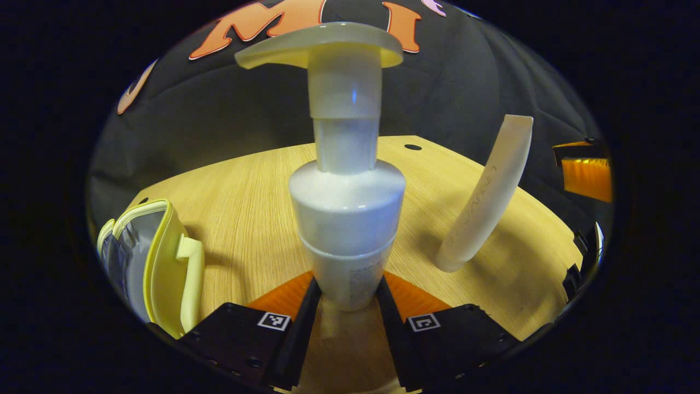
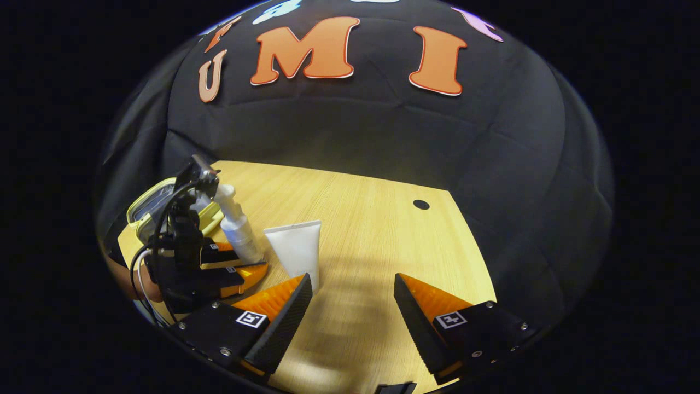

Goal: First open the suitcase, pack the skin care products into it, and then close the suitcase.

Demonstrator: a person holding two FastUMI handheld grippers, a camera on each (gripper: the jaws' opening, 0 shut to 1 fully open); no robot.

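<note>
A white pump bottle (image 1: 347,208) stands upright on the wooden table (image 1: 246,180), and my left gripper (image 1: 347,287) is shut on its lower body, one finger on each side. The right gripper view shows the same bottle (image 2: 238,227) held by the left gripper (image 2: 249,260). A white tube (image 1: 484,202) stands on its cap to the right of the bottle, leaning slightly. The small yellow-edged suitcase (image 1: 158,257) sits at the left, its lid apart and grey lining showing. My right gripper (image 2: 353,282) hangs open over bare table, with the tube (image 2: 295,249) just beyond its left finger.
The table has a small round hole (image 2: 421,204) near its far right corner. Black cloth wall rises close behind the table. An orange part of the other gripper (image 1: 588,178) shows at the far right of the left gripper view. The suitcase (image 2: 147,208) lies behind the left gripper.
</note>
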